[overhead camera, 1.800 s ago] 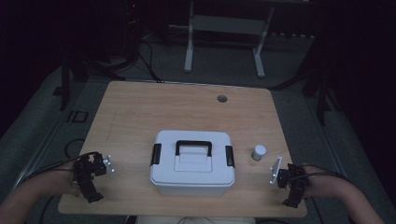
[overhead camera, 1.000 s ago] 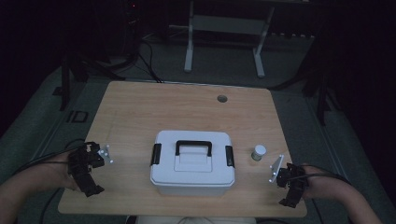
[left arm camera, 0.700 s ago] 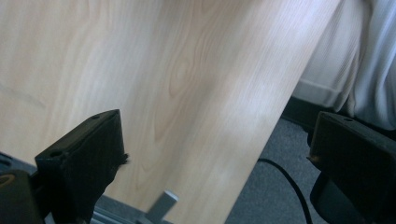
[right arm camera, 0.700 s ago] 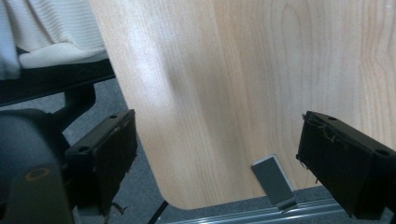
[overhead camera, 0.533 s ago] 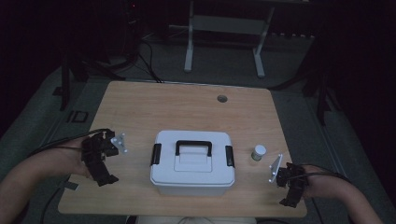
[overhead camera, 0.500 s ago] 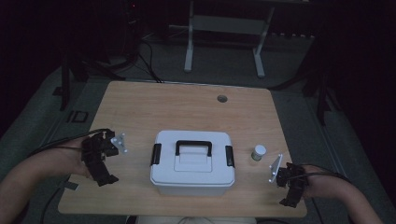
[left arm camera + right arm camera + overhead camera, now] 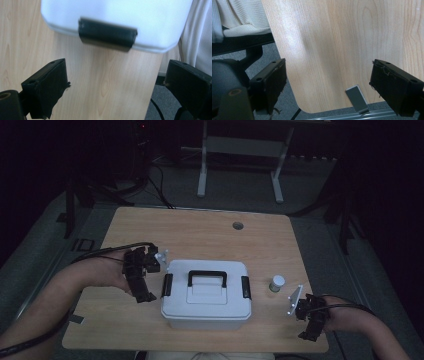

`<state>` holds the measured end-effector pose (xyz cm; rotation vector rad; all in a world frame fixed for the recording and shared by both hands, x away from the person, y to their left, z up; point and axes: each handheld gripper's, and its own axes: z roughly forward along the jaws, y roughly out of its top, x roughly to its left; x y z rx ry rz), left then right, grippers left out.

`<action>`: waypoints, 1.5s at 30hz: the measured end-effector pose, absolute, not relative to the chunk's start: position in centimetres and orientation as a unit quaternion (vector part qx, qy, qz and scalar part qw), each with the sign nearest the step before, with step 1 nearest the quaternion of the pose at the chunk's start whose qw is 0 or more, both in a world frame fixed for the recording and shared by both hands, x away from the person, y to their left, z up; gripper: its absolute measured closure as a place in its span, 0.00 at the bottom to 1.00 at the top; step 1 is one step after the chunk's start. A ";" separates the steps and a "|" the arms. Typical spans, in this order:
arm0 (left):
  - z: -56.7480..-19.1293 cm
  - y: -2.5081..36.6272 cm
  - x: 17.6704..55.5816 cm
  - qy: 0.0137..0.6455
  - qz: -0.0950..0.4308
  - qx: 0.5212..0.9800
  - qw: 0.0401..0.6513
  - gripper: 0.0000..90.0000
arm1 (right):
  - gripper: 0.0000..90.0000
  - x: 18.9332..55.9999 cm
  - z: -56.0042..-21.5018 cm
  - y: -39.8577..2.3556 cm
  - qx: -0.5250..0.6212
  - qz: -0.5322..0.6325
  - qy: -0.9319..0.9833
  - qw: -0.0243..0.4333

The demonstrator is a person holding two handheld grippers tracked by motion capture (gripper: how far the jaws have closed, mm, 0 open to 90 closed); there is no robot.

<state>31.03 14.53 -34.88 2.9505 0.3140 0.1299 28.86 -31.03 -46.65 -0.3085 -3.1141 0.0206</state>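
Observation:
A white lidded box with a black handle sits in the middle of the wooden table. It has a black latch on each short side. My left gripper is open just left of the box, at the left latch. In the left gripper view that latch lies ahead of the wide-open left gripper, with bare wood between the jaws. My right gripper rests near the table's front right corner, open and empty. A small jar with a white lid stands right of the box.
A round cable hole is at the table's far side. The right gripper looks over the rounded table corner, a grey strip at its edge and the person's white garment. Cables and a metal stand lie on the floor behind.
My left gripper has travelled right and forward from the table's front left to the box's left latch. The right gripper has hardly moved.

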 end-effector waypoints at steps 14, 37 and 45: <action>-33.8 9.5 33.2 0.067 0.042 0.992 0.096 0.05 | 0.15 29.0 -46.7 -30.7 -0.092 0.003 -0.996 0.000; -34.2 2.4 35.3 0.015 0.010 0.996 0.092 0.16 | 0.20 29.3 -47.0 -30.5 -0.092 0.006 -0.996 0.009; -35.1 0.8 36.2 0.012 0.002 0.998 0.069 0.37 | 0.24 29.2 -47.1 -30.5 -0.080 -0.005 -0.997 0.014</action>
